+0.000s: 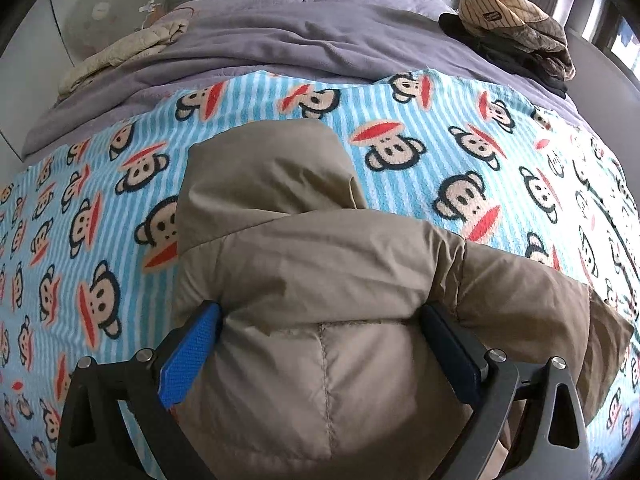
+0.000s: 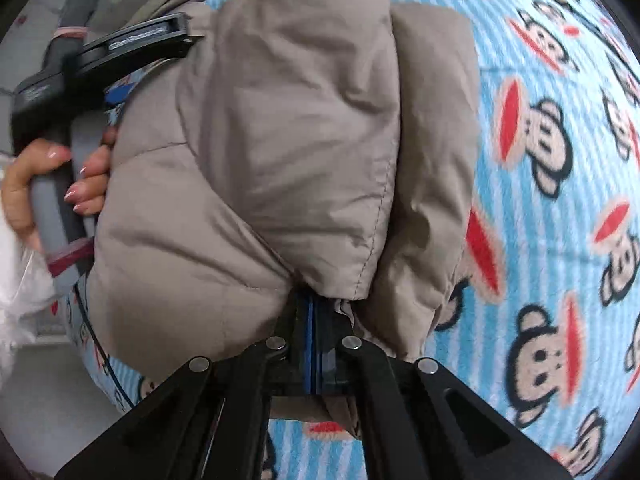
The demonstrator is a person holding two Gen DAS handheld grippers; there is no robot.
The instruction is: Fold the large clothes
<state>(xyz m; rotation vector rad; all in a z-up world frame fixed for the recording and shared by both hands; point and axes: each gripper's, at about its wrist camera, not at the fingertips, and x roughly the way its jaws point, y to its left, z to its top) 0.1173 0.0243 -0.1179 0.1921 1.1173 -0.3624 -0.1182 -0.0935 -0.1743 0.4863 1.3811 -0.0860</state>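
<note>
A puffy tan hooded jacket (image 1: 304, 264) lies bunched on a blue striped monkey-print blanket (image 1: 100, 208) on a bed. My left gripper (image 1: 320, 316) is open, its blue-padded fingers (image 1: 192, 352) straddling a thick fold of the jacket, one on each side. In the right wrist view the jacket (image 2: 280, 128) fills the middle. My right gripper (image 2: 316, 304) is shut on the jacket's edge, fabric pinched between the pads. The left gripper's body and the hand holding it (image 2: 88, 176) show at the left of the right wrist view.
A purple duvet (image 1: 280, 36) covers the far half of the bed. A cream garment (image 1: 120, 52) lies at the far left and a pile of folded clothes topped by a striped one (image 1: 512, 20) at the far right. The bed's edge and floor (image 2: 48, 400) are at left.
</note>
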